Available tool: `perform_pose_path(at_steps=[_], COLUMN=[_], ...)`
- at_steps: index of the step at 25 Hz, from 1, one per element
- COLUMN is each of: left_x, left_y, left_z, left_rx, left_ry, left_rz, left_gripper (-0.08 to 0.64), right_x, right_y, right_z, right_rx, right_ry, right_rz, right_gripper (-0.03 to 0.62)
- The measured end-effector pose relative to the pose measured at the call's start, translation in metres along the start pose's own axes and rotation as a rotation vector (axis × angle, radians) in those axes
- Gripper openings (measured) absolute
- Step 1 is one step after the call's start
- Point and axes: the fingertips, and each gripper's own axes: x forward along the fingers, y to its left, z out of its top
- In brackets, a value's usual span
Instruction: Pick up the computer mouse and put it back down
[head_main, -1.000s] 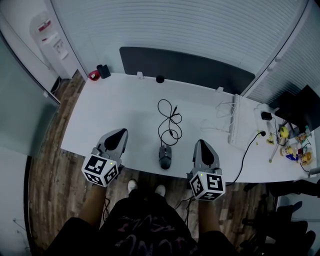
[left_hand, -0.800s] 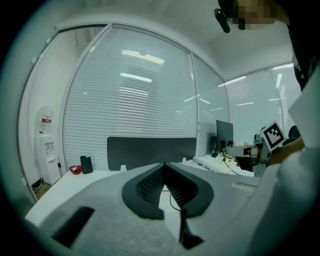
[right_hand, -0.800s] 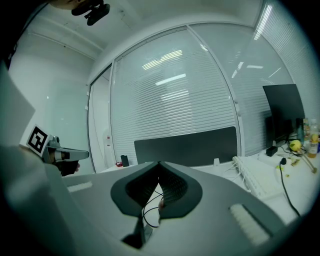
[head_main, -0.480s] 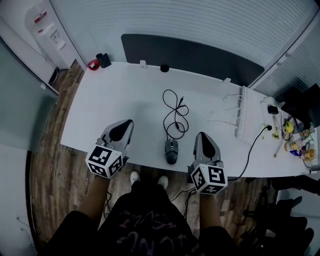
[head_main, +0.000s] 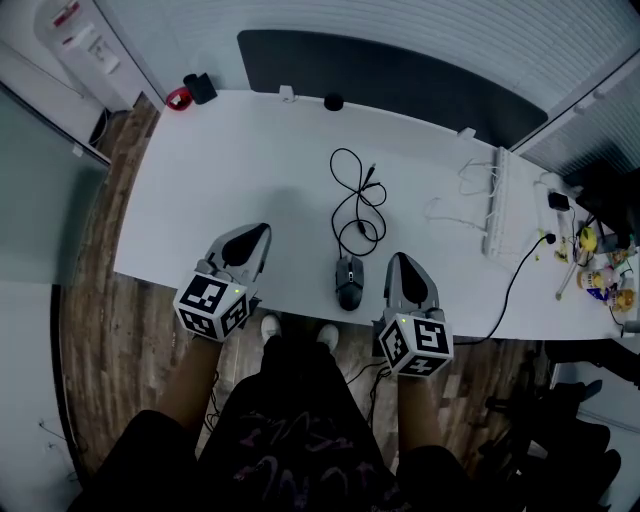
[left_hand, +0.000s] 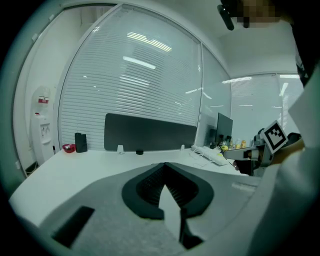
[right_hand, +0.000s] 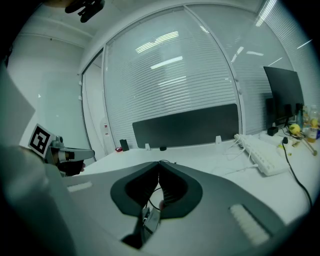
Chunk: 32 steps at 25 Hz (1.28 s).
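A dark computer mouse (head_main: 350, 282) lies near the front edge of the white desk (head_main: 230, 160). Its black cable (head_main: 358, 205) coils loosely behind it. My right gripper (head_main: 398, 262) hovers just right of the mouse, apart from it, jaws shut and holding nothing. My left gripper (head_main: 260, 232) hangs further to the mouse's left, also shut and holding nothing. In the left gripper view the left gripper (left_hand: 163, 166) has its tips meeting over bare desk. In the right gripper view the right gripper (right_hand: 159, 163) has its tips together, with a bit of cable (right_hand: 150, 196) showing below them.
A white power strip (head_main: 494, 200) with cords lies at the right. Small clutter (head_main: 600, 272) and a monitor (head_main: 605, 190) sit at the far right. A dark panel (head_main: 400, 75) backs the desk. A red object (head_main: 177, 98) and a black box (head_main: 200, 88) stand at the back left corner.
Both grippers have sunk a little over the desk's front edge, and the head view has shifted. The mouse and its cable have stayed where they lie.
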Motion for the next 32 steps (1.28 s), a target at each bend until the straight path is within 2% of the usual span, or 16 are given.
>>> perform_pose_path(at_steps=[5,14,22,26,32], left_x=[0.003,0.002,0.005,0.009,0.011], left_y=[0.003,0.009,0.012,0.012,0.013], left_z=[-0.027,-0.090,-0.122,-0.130,-0.137], left_rx=[0.001,-0.088,-0.127,-0.130,-0.146], left_ry=[0.055,0.151,0.193,0.215,0.224], left_rz=[-0.001,0.006,0.005,0.001,-0.005], left_gripper=[-0.002,-0.002,-0.002,-0.002,-0.002], right_x=[0.009,0.014,0.017,0.024,0.037], right_y=[0.001,0.006,0.008,0.014,0.029], right_z=[-0.031,-0.097,-0.134,-0.144,-0.163], right_rx=[0.018,0.059,0.078,0.082,0.089], right_ry=[0.071,0.216,0.294,0.334,0.412], right_rz=[-0.009,-0.017,-0.021,0.008,0.060], right_gripper=[0.012,0.026,0.057,0.161,0.365])
